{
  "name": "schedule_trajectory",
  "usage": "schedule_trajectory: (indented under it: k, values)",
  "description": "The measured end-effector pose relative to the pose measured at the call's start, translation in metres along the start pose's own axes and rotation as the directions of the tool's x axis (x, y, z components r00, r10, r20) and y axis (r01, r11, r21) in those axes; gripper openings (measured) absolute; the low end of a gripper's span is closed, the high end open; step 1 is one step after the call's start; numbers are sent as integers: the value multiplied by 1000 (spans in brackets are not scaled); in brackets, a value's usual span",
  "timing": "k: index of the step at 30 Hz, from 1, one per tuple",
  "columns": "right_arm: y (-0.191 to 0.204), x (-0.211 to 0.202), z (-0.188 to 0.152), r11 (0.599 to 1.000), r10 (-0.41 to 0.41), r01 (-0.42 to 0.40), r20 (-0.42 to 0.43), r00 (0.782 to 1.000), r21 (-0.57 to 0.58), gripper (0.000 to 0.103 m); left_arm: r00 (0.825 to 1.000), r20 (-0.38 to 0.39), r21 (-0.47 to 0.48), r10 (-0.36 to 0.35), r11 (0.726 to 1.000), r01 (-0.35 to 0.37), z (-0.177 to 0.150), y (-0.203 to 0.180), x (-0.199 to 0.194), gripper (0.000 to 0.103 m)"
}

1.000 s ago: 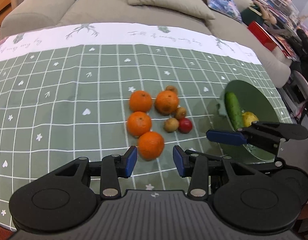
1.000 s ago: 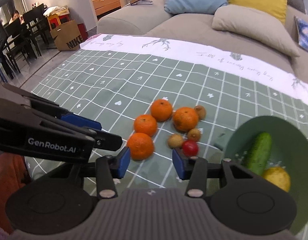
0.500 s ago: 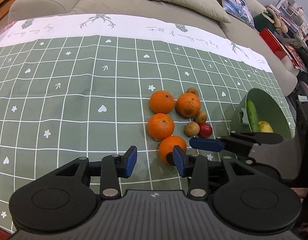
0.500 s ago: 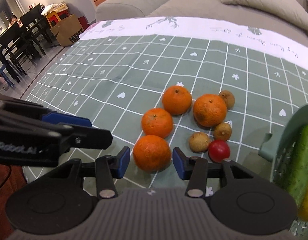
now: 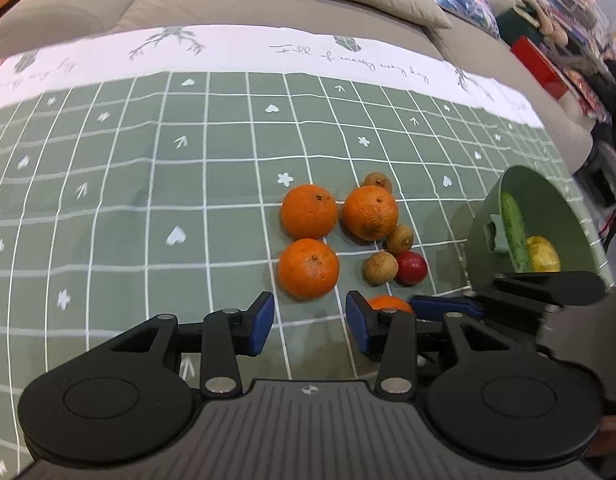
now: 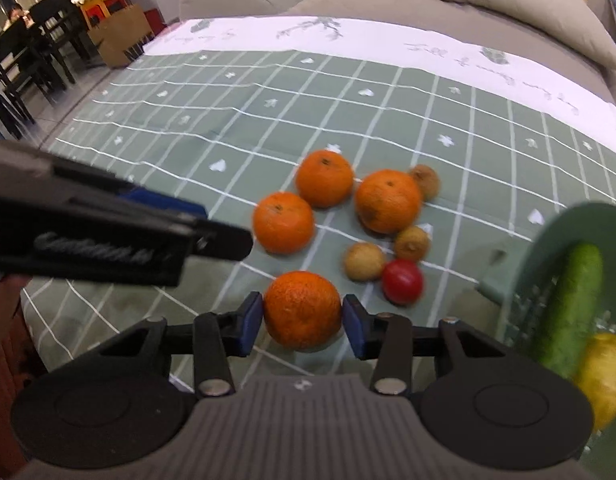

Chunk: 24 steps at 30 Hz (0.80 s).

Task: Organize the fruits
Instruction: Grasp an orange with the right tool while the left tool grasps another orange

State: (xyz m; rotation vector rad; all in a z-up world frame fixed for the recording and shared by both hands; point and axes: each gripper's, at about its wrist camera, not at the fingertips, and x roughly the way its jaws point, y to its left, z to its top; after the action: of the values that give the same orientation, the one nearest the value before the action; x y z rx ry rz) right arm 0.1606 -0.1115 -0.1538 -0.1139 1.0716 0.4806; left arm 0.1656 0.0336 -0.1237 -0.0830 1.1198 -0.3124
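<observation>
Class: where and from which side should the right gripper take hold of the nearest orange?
Grip the nearest orange across its widest middle, coming in level from the near table edge. It is round and sits apart from the other fruit, and the right gripper already has a pad on each flank.

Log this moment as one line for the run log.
right tool: pads against nearest orange, on cloth | left tool: open, empty | green bowl: cucumber, lemon

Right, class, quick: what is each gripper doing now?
Left gripper: open, holding nothing.
Right gripper: pads against both sides of the nearest orange, apparently gripping it.
</observation>
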Motion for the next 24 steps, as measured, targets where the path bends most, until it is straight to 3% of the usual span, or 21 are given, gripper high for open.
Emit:
schedule_trajectory:
  k: [3,15,24]
  values:
    - [-1,1,-3,999,-41,40,-20,999,-22,39,1000,-3,62,27,998,-27,5,-9,14,51]
    - [-2,6,-1,998,-45,44,-19,999,-40,41,993,-17,173,119,978,-114,18,-25,42,51]
    - [2,0,-3,998,-48,48,-9,999,-44,40,991,-25,138,134,982,-129,15,-24,36,45]
